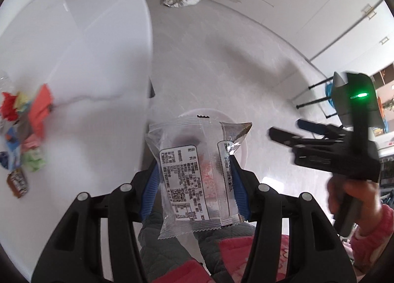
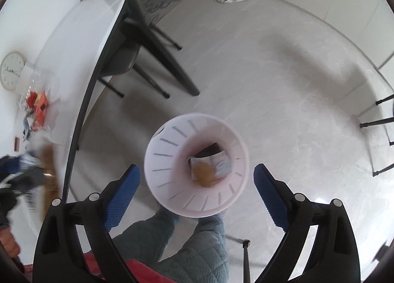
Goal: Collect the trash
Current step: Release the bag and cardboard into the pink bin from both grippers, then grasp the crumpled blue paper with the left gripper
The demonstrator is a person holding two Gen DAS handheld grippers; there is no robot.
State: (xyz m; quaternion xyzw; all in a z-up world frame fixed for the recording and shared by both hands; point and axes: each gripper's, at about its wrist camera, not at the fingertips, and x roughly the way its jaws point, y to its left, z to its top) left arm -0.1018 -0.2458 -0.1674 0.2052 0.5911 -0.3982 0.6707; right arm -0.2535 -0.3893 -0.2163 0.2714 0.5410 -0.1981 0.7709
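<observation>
A clear wrapper (image 1: pixel 197 179) was held clamped in the left claw (image 1: pixel 195 184) above the white bin (image 2: pixel 195 168). The right claw (image 2: pixel 195 194) was spread wide, empty. Release over the bin opening was judged next.

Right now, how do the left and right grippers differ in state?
The left gripper is shut on a clear wrapper; the right gripper is open and holds nothing. The left holds its wrapper above the white bin; the right looks down into that bin. Both have blue pads on black fingers.
</observation>
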